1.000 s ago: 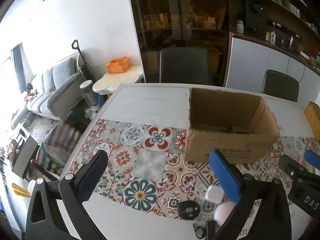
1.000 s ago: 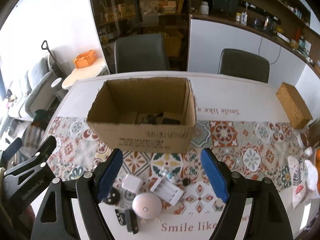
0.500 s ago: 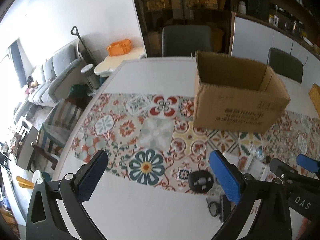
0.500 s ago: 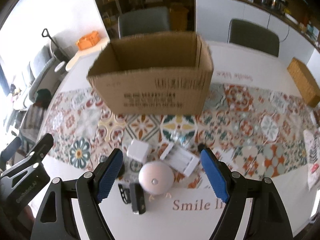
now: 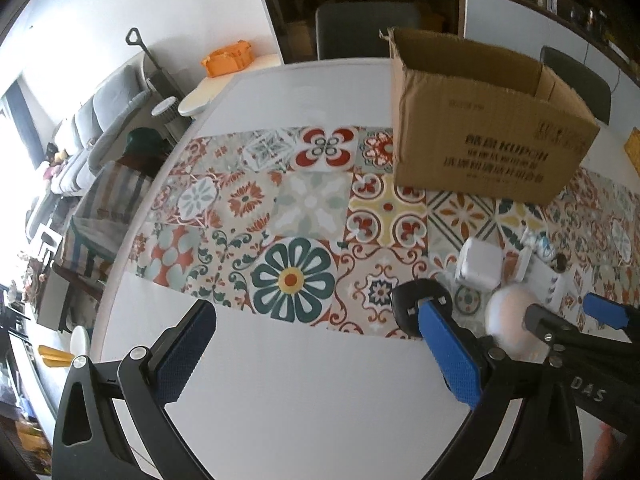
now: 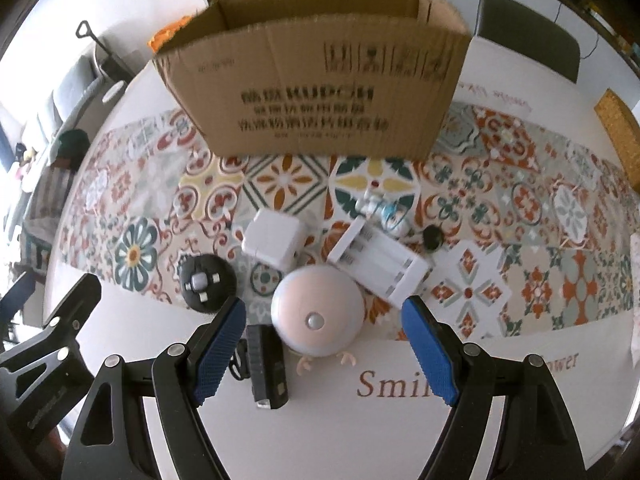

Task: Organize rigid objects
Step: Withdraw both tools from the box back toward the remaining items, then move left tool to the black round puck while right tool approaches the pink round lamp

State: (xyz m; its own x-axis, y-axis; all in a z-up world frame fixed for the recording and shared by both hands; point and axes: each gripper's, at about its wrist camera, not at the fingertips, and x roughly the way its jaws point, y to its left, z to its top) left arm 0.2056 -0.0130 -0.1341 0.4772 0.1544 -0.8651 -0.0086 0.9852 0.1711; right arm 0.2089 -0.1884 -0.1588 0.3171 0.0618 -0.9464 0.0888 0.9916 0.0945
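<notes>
An open cardboard box [image 6: 320, 100] stands on the patterned runner; it also shows in the left wrist view as the box [image 5: 480, 136]. In front of it lie a pink-white dome [image 6: 318, 312], a white cube adapter [image 6: 274, 240], a white battery holder [image 6: 380, 262], a round black puck [image 6: 206, 282] and a flat black device [image 6: 266, 366]. My right gripper [image 6: 324, 350] hangs open just above the dome, blue pads on either side, touching nothing. My left gripper [image 5: 316, 354] is open over bare white table, left of the dome [image 5: 508, 316] and adapter [image 5: 480, 264].
A small blue-white figure [image 6: 384, 206] and a black knob [image 6: 432, 236] lie behind the battery holder. A wicker box [image 6: 618, 128] sits at the far right of the table [image 5: 304, 400]. Dark chairs [image 6: 528, 40] stand behind; a sofa [image 5: 92, 128] is off left.
Both grippers have sunk toward the table and tilted further down. The objects and box loom larger; the box's inside is no longer visible. Both jaws stayed equally wide.
</notes>
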